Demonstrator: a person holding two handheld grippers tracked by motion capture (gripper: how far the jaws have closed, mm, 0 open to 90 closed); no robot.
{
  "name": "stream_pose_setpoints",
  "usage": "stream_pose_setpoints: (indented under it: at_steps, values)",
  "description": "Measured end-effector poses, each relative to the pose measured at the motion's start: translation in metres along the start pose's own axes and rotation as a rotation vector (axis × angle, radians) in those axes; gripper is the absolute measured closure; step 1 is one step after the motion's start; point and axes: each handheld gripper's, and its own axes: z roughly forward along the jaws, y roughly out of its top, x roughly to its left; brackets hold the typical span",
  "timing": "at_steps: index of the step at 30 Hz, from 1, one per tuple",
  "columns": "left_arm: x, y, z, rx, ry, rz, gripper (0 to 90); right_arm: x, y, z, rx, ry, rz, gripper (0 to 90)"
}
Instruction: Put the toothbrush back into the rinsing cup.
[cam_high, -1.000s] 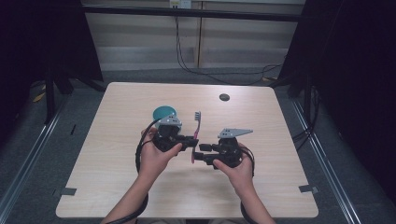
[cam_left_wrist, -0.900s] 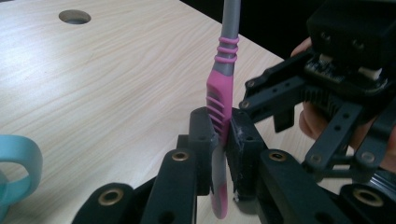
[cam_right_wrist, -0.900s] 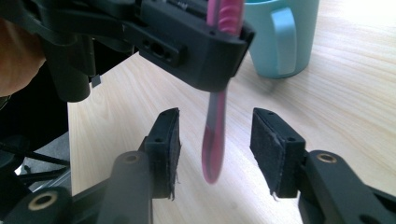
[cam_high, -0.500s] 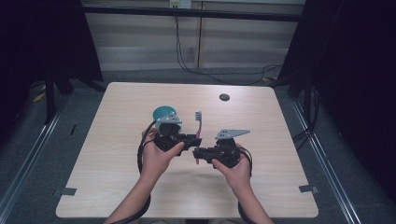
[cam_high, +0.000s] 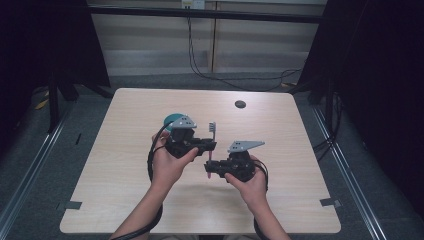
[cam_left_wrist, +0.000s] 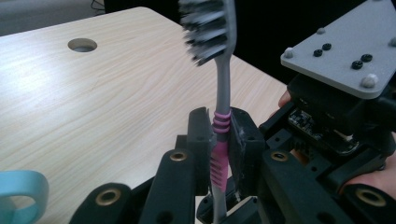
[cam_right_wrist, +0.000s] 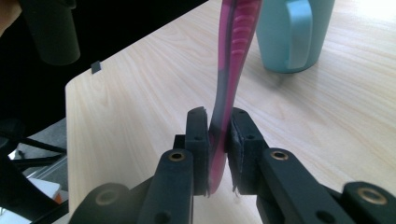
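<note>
Toothbrush (cam_high: 210, 145): a slim stick of grey and pink plastic, with ribbed pink rings at the neck and a dark, bristly head (cam_left_wrist: 208, 28). It is held above the middle of the table, the head pointing to the far side.
Left gripper (cam_high: 207, 146): its black jaws are clamped on the ribbed pink neck; the pads are seen pressed to both sides in the left gripper view. The jaws have just closed again after a brief loosening, with the brush between them.
Right gripper (cam_high: 210, 167): its jaws are pinched on the pink handle near its tail, as seen in the right gripper view. The handle is squeezed flat between the pads.
Plates: a grey three-cornered plate with small screws is carried on top of each gripper.
Mug (cam_high: 172, 121): smooth teal, rounded, with a loop handle (cam_right_wrist: 299, 35). It is stood just beyond the left gripper, on the far left of the hands.
Table (cam_high: 300, 165): pale wood grain, matt, with rounded corners. A round cable hole (cam_high: 240, 104) is cut near the far edge.
Open room: bare board is left to the right of the hands, on the near side and along the far edge.
Edges: dark floor and rails are seen past both side edges.
</note>
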Motion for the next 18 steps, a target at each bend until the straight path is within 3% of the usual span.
stream_pose_setpoints:
  at_steps: [1, 4, 8, 13, 18]
  values:
    - [0.000, 0.000, 0.000, 0.002, -0.003, 0.002, 80.7, 0.000, -0.001, 0.000, -0.002, -0.001, 0.002, 78.4]
    - [0.002, 0.000, -0.003, 0.005, 0.004, 0.008, 80.8, -0.002, -0.003, -0.003, -0.021, -0.019, 0.018, 53.4]
    - [0.004, 0.001, -0.010, -0.006, 0.027, 0.015, 80.8, -0.007, -0.009, -0.008, -0.006, -0.073, 0.008, 34.4]
    - [0.008, 0.002, -0.018, -0.008, 0.048, 0.022, 80.8, -0.015, -0.018, -0.017, 0.038, -0.137, 0.003, 26.8]
    - [0.011, 0.003, -0.023, -0.007, 0.062, 0.022, 80.8, -0.020, -0.033, -0.023, 0.126, -0.241, -0.052, 22.6]
